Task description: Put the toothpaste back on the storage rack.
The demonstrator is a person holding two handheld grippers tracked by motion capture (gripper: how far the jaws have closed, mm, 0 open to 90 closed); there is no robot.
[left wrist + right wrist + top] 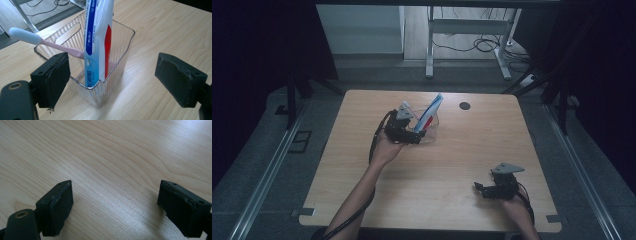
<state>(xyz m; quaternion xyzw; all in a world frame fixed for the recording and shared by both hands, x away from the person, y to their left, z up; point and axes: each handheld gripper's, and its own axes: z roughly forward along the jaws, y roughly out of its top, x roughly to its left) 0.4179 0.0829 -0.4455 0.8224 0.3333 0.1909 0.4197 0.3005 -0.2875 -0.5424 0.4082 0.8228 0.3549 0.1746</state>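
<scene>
The left claw (110, 80) stands wide open and holds nothing; its two black jaws flank the near corner of a clear ribbed plastic holder (110, 87), the left jaw just beside the holder's wall, the right jaw well apart from it. In the high view the left claw (404, 131) sits at the near side of the holder (430, 135), a little behind the middle of the tabletop (462, 165), toward its far edge.

Inside the holder a toothpaste tube (96, 37), white with blue and red panels, stands nearly upright against the near corner. A pink toothbrush (47, 43) leans behind it, its bristled head pointing out over the holder's rim.

The right claw (115, 207) is also wide open and empty, hovering low over bare wood grain. In the high view the right claw (482, 189) lies near the tabletop's near right corner, well apart from the holder.
</scene>
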